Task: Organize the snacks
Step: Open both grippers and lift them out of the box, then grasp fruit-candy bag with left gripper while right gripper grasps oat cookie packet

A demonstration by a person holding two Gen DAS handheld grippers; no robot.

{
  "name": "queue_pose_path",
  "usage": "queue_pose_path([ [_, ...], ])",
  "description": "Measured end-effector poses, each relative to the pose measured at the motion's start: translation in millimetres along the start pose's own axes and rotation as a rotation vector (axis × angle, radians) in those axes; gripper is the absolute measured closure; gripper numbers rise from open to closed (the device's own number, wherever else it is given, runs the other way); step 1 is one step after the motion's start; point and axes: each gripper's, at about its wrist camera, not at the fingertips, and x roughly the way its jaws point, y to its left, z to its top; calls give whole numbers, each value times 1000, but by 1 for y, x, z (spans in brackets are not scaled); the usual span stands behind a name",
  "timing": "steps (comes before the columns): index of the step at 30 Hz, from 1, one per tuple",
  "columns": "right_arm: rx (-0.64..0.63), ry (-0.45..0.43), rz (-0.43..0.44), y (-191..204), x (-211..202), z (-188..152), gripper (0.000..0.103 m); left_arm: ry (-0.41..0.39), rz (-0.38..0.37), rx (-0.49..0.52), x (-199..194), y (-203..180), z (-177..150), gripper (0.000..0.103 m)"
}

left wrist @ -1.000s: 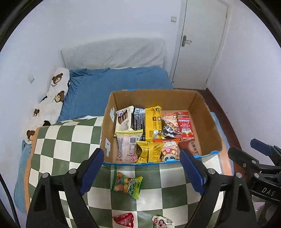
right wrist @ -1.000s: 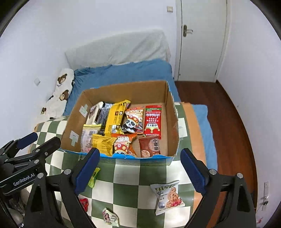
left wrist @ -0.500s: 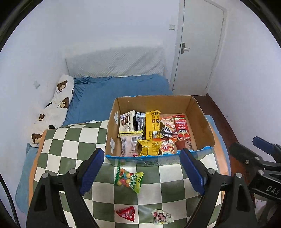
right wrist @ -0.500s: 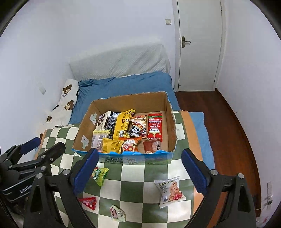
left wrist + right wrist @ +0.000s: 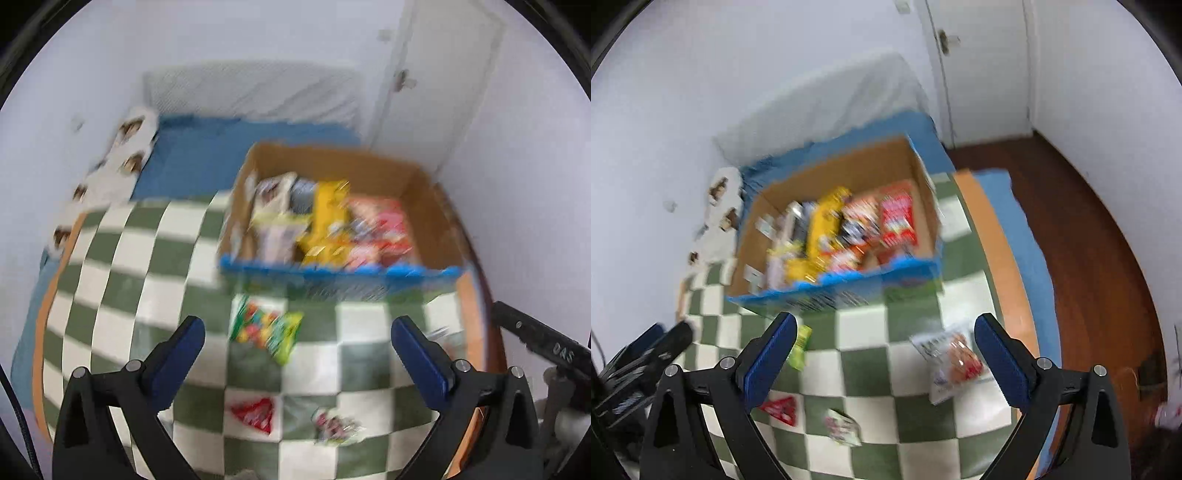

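Observation:
Both views are motion-blurred. A cardboard box [image 5: 424, 221] [image 5: 849, 166] packed with several snack packets stands at the far side of the green-and-white checked table [image 5: 129, 258] [image 5: 960, 288]. In front of it lie a green candy bag [image 5: 266, 332] [image 5: 799, 347], a red triangular packet [image 5: 255, 411] [image 5: 779, 406], a small pale packet [image 5: 336, 428] [image 5: 842, 428] and a white snack bag [image 5: 951, 360]. My left gripper [image 5: 297, 328] hovers above the green bag, its jaws opening, nothing between them. My right gripper [image 5: 884, 325] is open and empty, with the white bag under its right finger.
A bed with a blue sheet [image 5: 221, 147] and a bear-print pillow [image 5: 125, 147] lies behind the table. A white door [image 5: 982, 66] and dark wooden floor [image 5: 1089, 240] are to the right. The table's orange edge [image 5: 997, 240] runs close to the box.
Both grippers have dropped toward the table and the views have gone blurry. The left jaws stand wider than before. The right view has rolled, so the box looks tilted.

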Motion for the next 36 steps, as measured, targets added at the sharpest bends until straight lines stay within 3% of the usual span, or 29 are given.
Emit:
queue_pose_path([
  [6, 46, 213, -76, -47, 94, -23, 4, 146, 88, -145, 54, 51, -40, 0],
  [14, 25, 320, -125, -61, 165, -46, 4, 310, 64, -319, 118, 67, -47, 0],
  [18, 45, 326, -117, -61, 176, -53, 11, 309, 56, -381, 141, 60, -31, 0],
  [21, 38, 318, -122, -57, 176, -63, 33, 307, 108, -349, 165, 47, -23, 0],
  [25, 15, 331, -112, -48, 175, -73, 34, 347, 172, -303, 192, 43, -31, 0],
  [27, 1, 339, -107, -44, 175, -78, 34, 371, 169, -313, 195, 51, -43, 0],
  [33, -12, 364, -82, -42, 173, -84, 33, 397, 201, -337, 167, 83, -70, 0],
  [36, 13, 366, -66, -44, 179, -72, 32, 370, 152, -423, 149, 94, -66, 0],
])
